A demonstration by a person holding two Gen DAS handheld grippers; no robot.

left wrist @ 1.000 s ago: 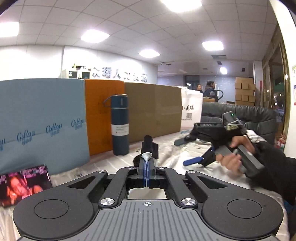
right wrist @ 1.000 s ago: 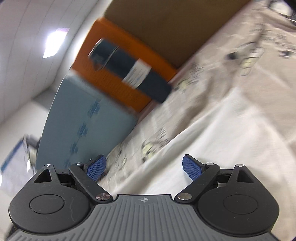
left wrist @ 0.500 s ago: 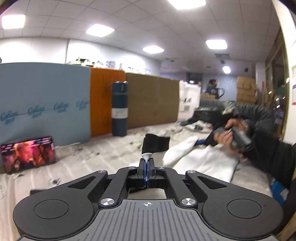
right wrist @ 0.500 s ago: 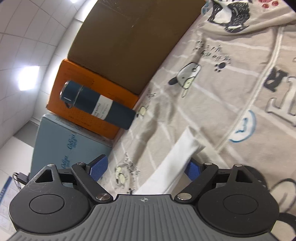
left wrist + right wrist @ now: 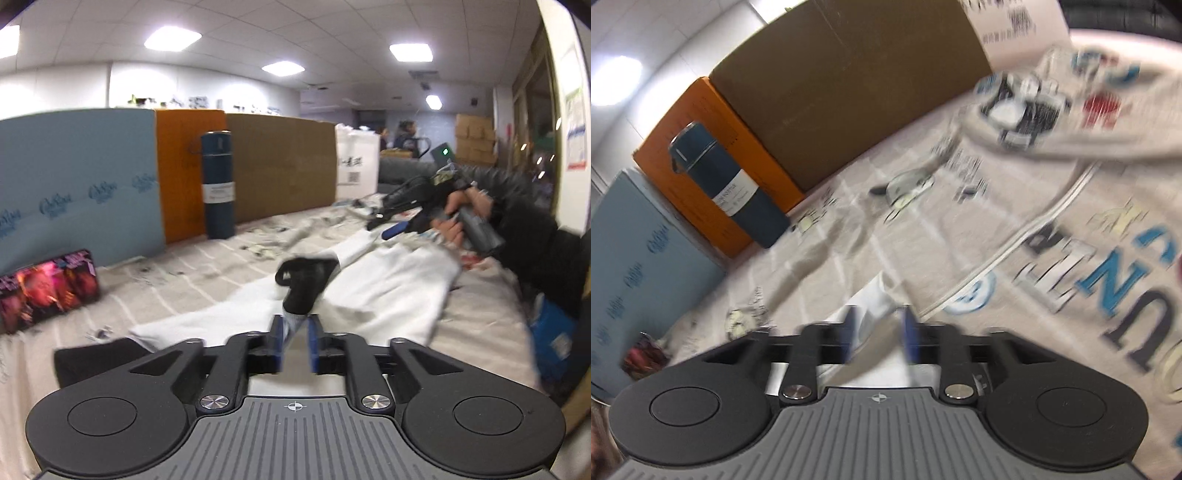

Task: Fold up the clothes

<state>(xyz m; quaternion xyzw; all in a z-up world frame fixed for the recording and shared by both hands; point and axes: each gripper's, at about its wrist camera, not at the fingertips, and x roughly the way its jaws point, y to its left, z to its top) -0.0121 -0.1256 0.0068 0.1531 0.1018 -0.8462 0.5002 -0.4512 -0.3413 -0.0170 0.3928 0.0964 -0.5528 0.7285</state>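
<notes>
Lying spread over the printed sheet [image 5: 207, 266] that covers the tabletop, the white garment [image 5: 388, 291] runs from the near left across to the far right, with a black cuff [image 5: 306, 284] bunched up at its middle and a second dark end [image 5: 96, 358] at the near left. The left tool [image 5: 295, 341] sits low over the cloth with its blue pads parting; a fold of white and grey fabric stands between them, apparently loose now, though motion blur makes contact hard to judge. At the far right of the left wrist view, the person's hand [image 5: 456, 218] grips the handle of the right tool [image 5: 391, 230], which points down at the far end of the white sleeve. In the right wrist view, that tool [image 5: 879, 332] has its pads closing with the white sleeve end [image 5: 877, 299] lying between them; the frame is smeared, and the pads do not seem to press the cloth yet. Behind the garment a dark blue flask [image 5: 218, 188] stands upright against an orange box [image 5: 184, 177], with a light blue box [image 5: 77, 184] to its left and a brown cardboard panel [image 5: 284, 166] to its right. A small screen [image 5: 48, 288] glows near the blue box.
</notes>
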